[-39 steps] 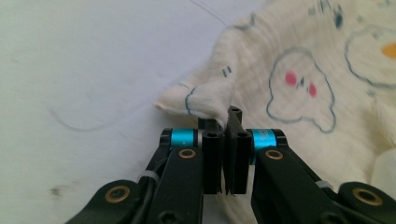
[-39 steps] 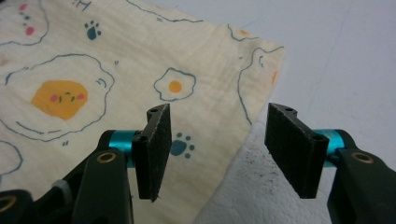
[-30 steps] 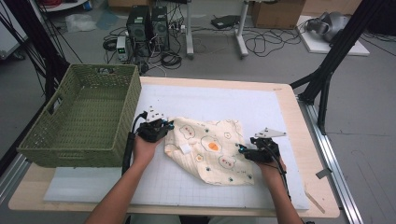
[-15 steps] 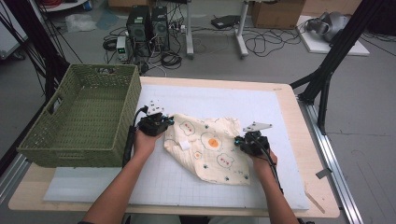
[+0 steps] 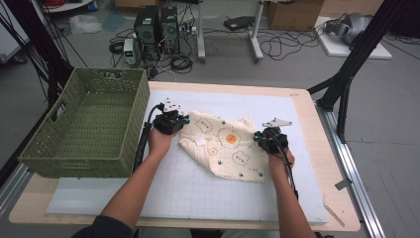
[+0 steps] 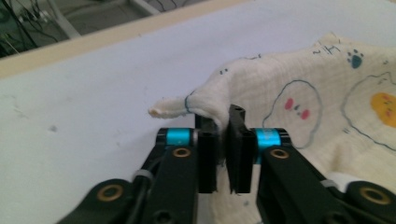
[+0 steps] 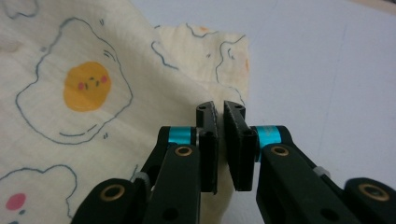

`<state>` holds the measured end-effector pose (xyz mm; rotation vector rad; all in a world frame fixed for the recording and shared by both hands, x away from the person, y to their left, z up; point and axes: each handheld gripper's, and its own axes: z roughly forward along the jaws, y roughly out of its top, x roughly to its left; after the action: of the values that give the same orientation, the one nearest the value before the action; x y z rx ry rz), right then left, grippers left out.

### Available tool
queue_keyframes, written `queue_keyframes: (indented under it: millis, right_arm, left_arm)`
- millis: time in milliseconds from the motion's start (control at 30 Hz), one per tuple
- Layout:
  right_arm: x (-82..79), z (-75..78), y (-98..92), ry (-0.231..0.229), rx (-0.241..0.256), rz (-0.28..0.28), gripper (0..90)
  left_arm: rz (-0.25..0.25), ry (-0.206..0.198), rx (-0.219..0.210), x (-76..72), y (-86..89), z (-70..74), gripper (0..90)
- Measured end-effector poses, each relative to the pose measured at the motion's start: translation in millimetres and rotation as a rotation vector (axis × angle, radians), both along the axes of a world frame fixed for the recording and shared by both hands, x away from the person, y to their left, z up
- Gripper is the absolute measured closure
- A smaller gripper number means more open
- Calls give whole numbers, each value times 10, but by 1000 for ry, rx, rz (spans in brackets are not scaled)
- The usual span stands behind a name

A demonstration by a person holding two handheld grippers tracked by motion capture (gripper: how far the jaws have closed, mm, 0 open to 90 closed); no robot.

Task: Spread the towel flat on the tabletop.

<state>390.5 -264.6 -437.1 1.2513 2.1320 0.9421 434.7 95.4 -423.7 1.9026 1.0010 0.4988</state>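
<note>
A cream cloth printed with fried eggs and small cartoon faces lies crumpled in the middle of the white mat. My left gripper is at its left corner, shut on a pinched fold of the cloth; the corner's tip pokes out past the jaws in the left gripper view, where my left gripper rises from the bottom. My right gripper sits at the cloth's right edge, shut on the cloth. In the right gripper view my right gripper has the hem between its jaws.
A green woven basket stands at the table's left, close to my left hand. The wooden table edge runs along the right. Computers and cables lie on the floor behind the table.
Both grippers have moved away from me across the mat, and the cloth has shifted with them. The right gripper has also come inward to the cloth's right edge.
</note>
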Motion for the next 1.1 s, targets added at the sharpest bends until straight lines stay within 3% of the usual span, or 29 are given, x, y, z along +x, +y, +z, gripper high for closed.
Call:
queue_keyframes:
  millis: [67, 133, 233, 400, 533, 567, 667, 800, 867, 933, 1033, 1100]
  right_arm:
    - [-6, -2, 6, 6, 23, 5, 696]
    - [-21, 25, -2, -3, 50, 22, 617]
    - [-63, 78, -22, -21, 61, 30, 470]
    - [-182, 99, -88, -35, 58, 41, 286]
    - [-313, 102, -175, -34, 115, 73, 117]
    - [-353, 107, -184, -28, 127, 81, 105]
    - [-479, 125, -209, -35, 86, 123, 104]
    - [-602, 127, -283, -67, 117, 125, 104]
    - [-643, 116, -305, -65, 137, 129, 103]
    - [-661, 96, -311, -54, 123, 135, 99]
    - [-670, 72, -303, -40, 113, 127, 33]
    - [-677, 73, -307, -19, 133, 110, 33]
  left_arm:
    - [35, 18, -17, -13, -1, 5, 568]
    - [49, 12, -30, -42, 12, 34, 474]
    - [23, 8, -50, -112, 4, 84, 422]
    - [-84, 18, -81, -247, -113, 91, 419]
    - [-155, 44, -48, -312, -247, 57, 408]
    - [-169, 46, -35, -325, -284, 48, 407]
    - [-193, 56, -18, -351, -386, 8, 407]
    - [-209, 92, 17, -369, -491, -66, 408]
    - [-209, 106, 51, -376, -533, -105, 412]
    - [-214, 111, 87, -384, -567, -140, 424]
    - [-229, 99, 134, -424, -605, -200, 505]
    - [-236, 76, 141, -461, -595, -225, 581]
